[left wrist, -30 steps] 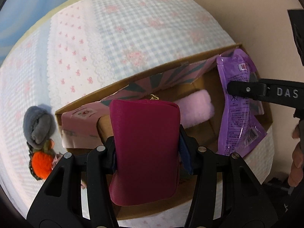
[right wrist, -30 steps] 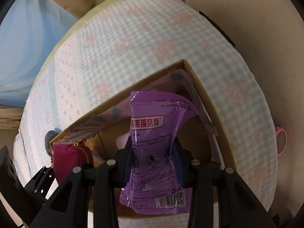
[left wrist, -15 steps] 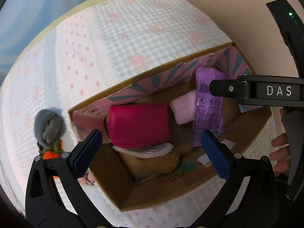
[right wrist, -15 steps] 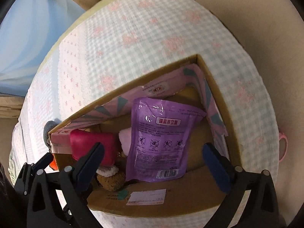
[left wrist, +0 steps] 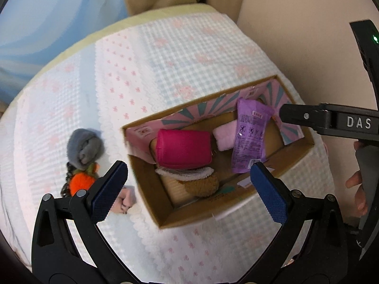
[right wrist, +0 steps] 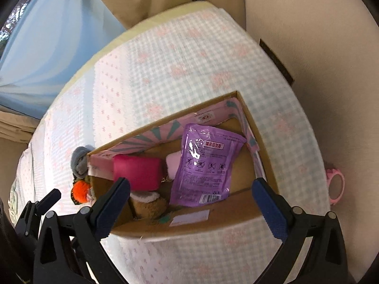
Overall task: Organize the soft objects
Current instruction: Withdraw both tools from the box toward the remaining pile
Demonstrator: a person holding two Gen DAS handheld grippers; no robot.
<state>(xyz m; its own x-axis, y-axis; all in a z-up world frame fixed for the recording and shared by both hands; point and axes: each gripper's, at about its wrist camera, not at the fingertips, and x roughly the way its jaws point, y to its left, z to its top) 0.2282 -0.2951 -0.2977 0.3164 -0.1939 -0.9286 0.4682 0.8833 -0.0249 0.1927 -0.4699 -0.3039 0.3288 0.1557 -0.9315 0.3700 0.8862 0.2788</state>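
— So both of us are empty: left tool (left wrist: 187,191) and right tool (right wrist: 190,202) gape over the box (left wrist: 239,200), nothing between the fingers.
— Right; our leftover gray toy (left wrist: 84,148) lies outside the box's left wall, on the bed (left wrist: 165,59).
— Then our left tool is nearer.

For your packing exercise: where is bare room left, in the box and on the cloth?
In the box, only the right end beyond the purple pouch is bare; its left is crowded by the red pouch and brown plush. The cloth behind is free.
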